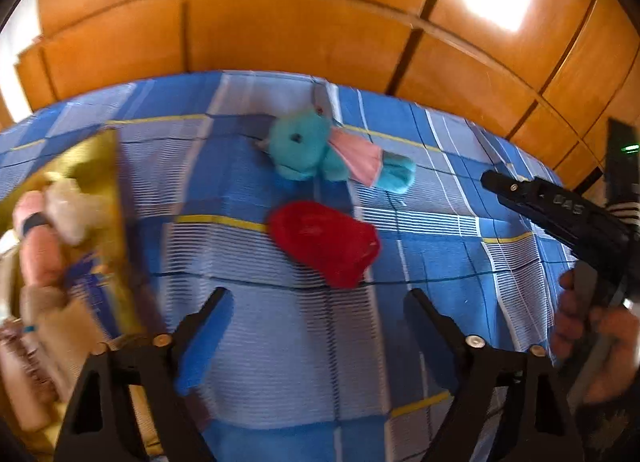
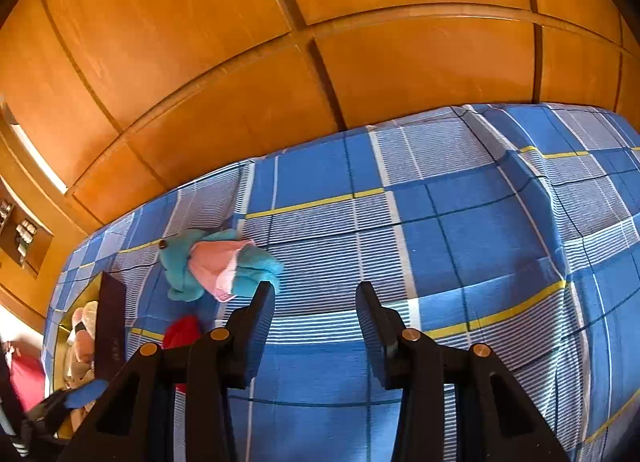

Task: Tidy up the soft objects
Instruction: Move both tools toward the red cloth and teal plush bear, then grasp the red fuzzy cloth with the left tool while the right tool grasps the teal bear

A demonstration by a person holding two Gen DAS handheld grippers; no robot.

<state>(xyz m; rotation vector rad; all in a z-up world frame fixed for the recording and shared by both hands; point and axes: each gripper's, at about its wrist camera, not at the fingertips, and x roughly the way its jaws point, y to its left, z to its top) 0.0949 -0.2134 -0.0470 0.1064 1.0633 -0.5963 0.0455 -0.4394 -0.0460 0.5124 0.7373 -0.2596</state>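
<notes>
Two wrist views over a bed [image 1: 304,362] covered with a blue plaid sheet, with orange wooden wardrobe panels [image 1: 300,22] behind it.

Left wrist view: the left gripper [image 1: 320,314] points down at the sheet, its jaws spread wide with nothing between them. A red plush toy [image 1: 324,242] lies on the sheet just beyond the jaws. Farther back lies a teal plush toy [image 1: 308,150] with pink ears, close to the red one but apart from it. At the left edge stands a gold box [image 1: 100,166] holding pale and pink stuffed toys [image 1: 68,210], blurred. At the right edge the right gripper [image 1: 496,182] enters, held by a hand [image 1: 588,338].

Right wrist view: the right gripper [image 2: 316,298] has its jaws partly parted over bare sheet, grasping nothing. The teal plush toy [image 2: 180,258] lies just left of the left finger; the red plush toy [image 2: 182,330] is partly hidden behind the gripper's frame. The gold box [image 2: 60,342] sits at the far left, with the left gripper [image 2: 108,326] in front of it.
</notes>
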